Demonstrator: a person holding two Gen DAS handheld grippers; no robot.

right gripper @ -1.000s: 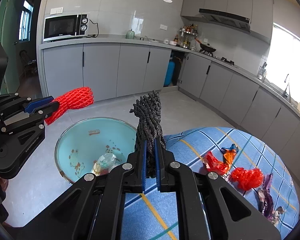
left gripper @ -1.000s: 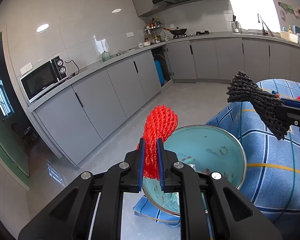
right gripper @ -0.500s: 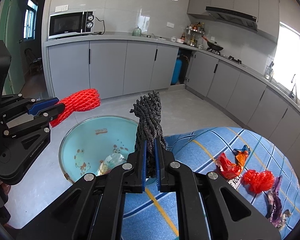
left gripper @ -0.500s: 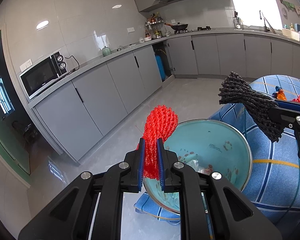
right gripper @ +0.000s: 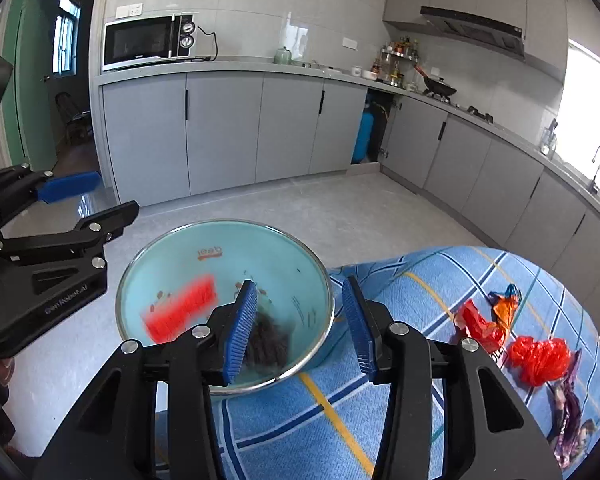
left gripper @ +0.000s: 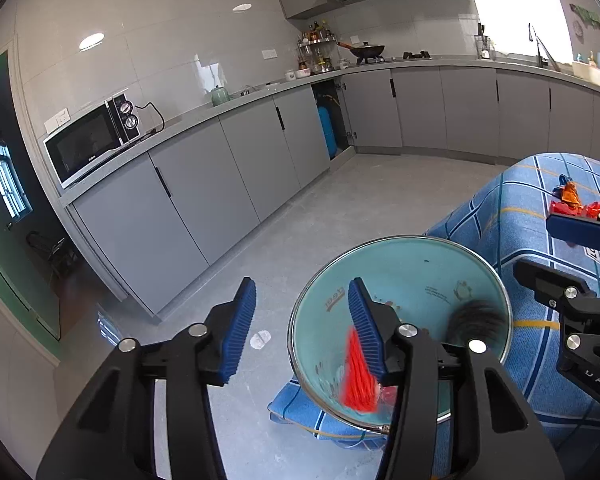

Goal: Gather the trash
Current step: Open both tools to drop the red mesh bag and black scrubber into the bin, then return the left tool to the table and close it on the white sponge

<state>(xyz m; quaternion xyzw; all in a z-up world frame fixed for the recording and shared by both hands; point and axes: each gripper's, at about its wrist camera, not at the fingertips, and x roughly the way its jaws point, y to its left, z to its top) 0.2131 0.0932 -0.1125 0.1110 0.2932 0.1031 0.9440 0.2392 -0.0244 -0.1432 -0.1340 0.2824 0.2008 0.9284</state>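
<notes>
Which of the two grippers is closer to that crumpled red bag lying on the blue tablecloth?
Right. The right gripper hangs over the cloth's edge by the bowl, the red bag off to its side. The left gripper is beyond the bowl, over the floor.

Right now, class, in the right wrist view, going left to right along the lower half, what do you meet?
Left gripper → red net → bowl → orange wrapper → red bag

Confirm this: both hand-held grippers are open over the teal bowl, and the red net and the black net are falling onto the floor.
Wrong on the landing spot. In the right wrist view the red net and black net drop into the teal bowl. Both grippers, left hand-held gripper and right hand-held gripper, are opening.
</notes>
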